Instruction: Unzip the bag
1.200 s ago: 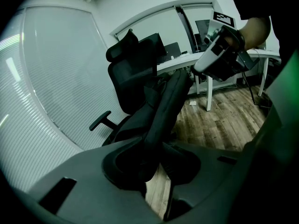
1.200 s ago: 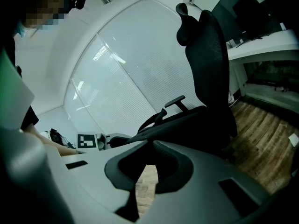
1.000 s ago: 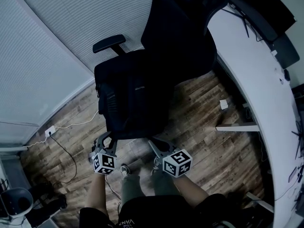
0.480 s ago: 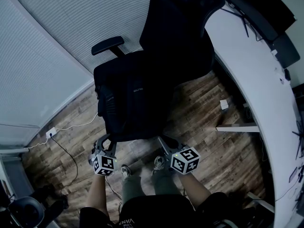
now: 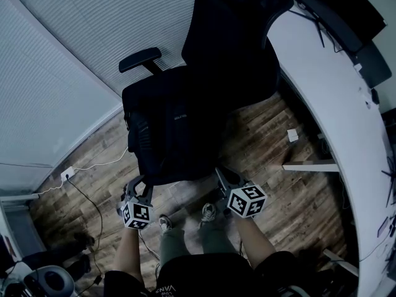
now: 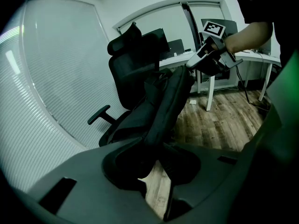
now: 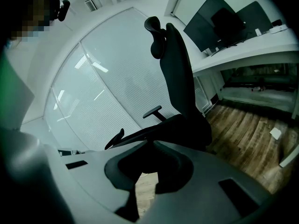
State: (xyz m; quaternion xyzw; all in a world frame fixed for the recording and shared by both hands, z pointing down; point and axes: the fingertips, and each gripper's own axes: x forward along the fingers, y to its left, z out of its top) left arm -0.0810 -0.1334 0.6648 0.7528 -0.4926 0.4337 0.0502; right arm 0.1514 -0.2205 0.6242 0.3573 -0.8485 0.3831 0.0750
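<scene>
On the seat of the black mesh office chair [image 5: 229, 36], just off the curved long edge of the white counter [image 5: 328, 91], we see the black fabric bag [image 5: 179, 135]. It lies dark on dark and reaches the seat's front edge.

At the bag's near-left corner we hold the left gripper [image 5: 137, 185]. Its jaws are closed on the bag, and in the left gripper view a fold of black cloth [image 6: 163, 111] runs straight down between them. In that same view the bag's upper edge rises from the left gripper's jaws toward the tips of the right gripper [image 6: 196, 62].

In the head view the right gripper [image 5: 223, 175] sits at the bag's near-right corner, the side closer to the counter's edge. In the right gripper view its jaws are drawn together at the tips, with a sliver of floor showing behind them. It is too dark there for us to tell what, if anything, they pinch.

Beyond the bag, the chair's padded black armrest [image 5: 141, 59] points away from the counter toward the pale ribbed wall [image 5: 62, 54]. A small white box [image 5: 292, 135] lies on the brown wooden plank floor [image 5: 266, 159], under the counter's long edge. Dark flat monitors [image 7: 219, 22] stand along the counter's far edge. A thin white cable [image 5: 99, 163] trails across the floor to a white wall socket [image 5: 66, 171].
</scene>
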